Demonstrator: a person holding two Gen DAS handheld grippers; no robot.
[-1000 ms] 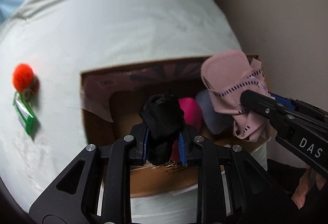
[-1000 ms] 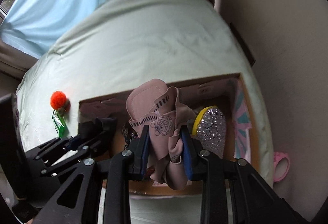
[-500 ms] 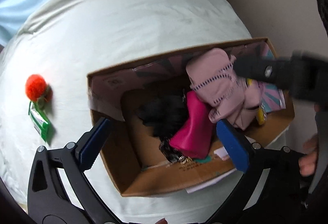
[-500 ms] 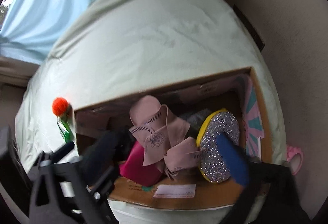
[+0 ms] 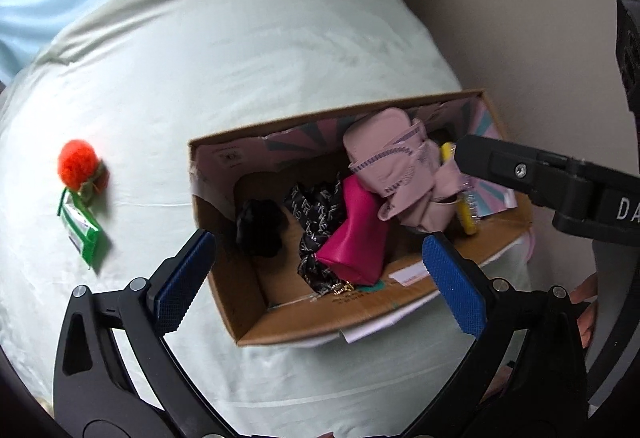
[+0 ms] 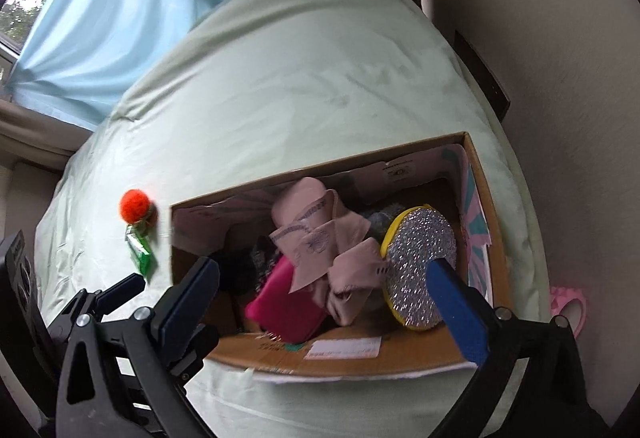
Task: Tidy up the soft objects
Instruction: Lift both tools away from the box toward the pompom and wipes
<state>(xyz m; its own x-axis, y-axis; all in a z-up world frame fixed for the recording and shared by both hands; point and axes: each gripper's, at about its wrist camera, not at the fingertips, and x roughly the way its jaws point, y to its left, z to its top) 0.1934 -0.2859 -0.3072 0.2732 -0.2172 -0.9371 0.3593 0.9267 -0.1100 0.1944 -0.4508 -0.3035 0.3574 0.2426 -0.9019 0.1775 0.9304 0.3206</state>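
A cardboard box (image 5: 256, 302) (image 6: 400, 358) sits on the pale green bed. Inside lie a black soft item (image 5: 260, 228), a black patterned cloth (image 5: 316, 213), a magenta pouch (image 5: 354, 238) (image 6: 286, 308), a pink fabric piece (image 5: 394, 173) (image 6: 320, 238) and a glittery silver disc with a yellow rim (image 6: 420, 266). My left gripper (image 5: 318, 272) is open and empty above the box's near side. My right gripper (image 6: 324, 298) is open and empty above the box; it shows at the right in the left wrist view (image 5: 540, 177).
An orange pom-pom (image 5: 78, 161) (image 6: 135, 205) and a green packet (image 5: 82, 228) (image 6: 140, 250) lie on the bed left of the box. A pink tape roll (image 6: 568, 304) lies right of the box. A beige wall stands on the right, blue curtain at back.
Both grippers opened and pulled back from the box. The black item and the pink fabric piece were let go and now lie inside it.
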